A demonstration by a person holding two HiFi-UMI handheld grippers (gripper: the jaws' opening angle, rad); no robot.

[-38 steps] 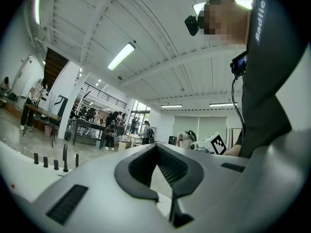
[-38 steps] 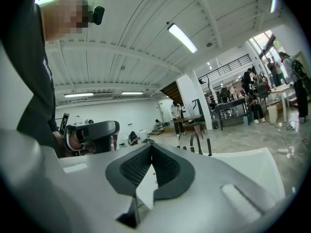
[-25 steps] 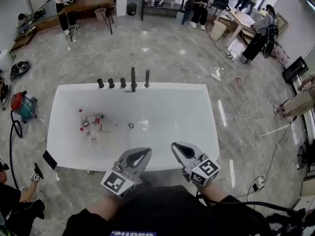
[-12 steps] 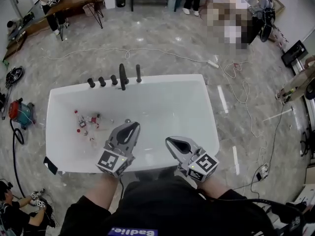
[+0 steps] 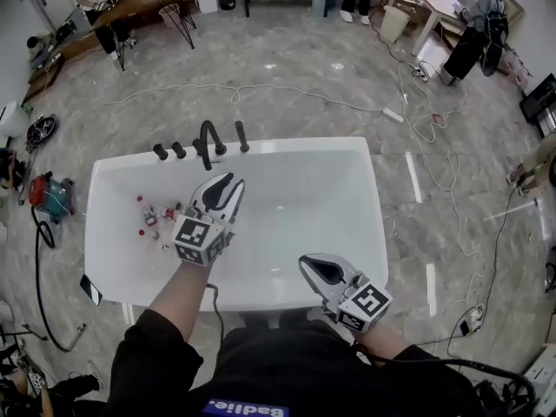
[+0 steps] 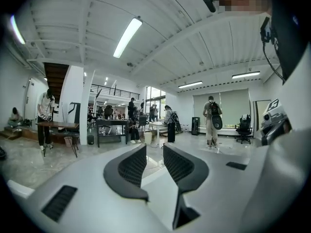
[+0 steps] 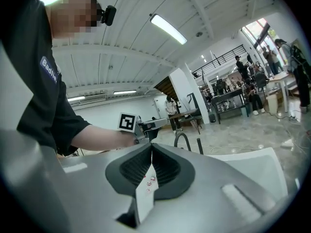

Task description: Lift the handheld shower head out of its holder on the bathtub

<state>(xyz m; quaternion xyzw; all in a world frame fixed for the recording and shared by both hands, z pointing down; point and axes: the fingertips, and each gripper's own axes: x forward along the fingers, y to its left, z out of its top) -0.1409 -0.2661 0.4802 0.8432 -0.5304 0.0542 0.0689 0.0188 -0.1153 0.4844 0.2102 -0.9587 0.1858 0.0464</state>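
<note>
The white bathtub (image 5: 365, 233) fills the middle of the head view. Black fittings stand on its far rim: small knobs (image 5: 161, 152), a curved spout (image 5: 207, 137) and the slim upright shower handset (image 5: 241, 136) in its holder. My left gripper (image 5: 228, 183) reaches out over the tub, a short way before the spout. Its jaws are opening, with a clear gap and nothing between them (image 6: 154, 154). My right gripper (image 5: 311, 266) hangs over the near rim, shut and empty (image 7: 151, 152). The right gripper view shows the spout (image 7: 182, 141) and handset (image 7: 199, 145) ahead.
Several small bottles (image 5: 156, 220) lie in the tub's left end. A red vacuum (image 5: 48, 194) with a black hose stands on the floor left of the tub. Cables (image 5: 261, 94) trail across the marble floor beyond. People and tables (image 5: 143, 3) are farther back.
My left gripper has travelled forward from the near rim across the tub toward the fittings, and its jaws have parted. The right gripper has shifted a little along the near rim.
</note>
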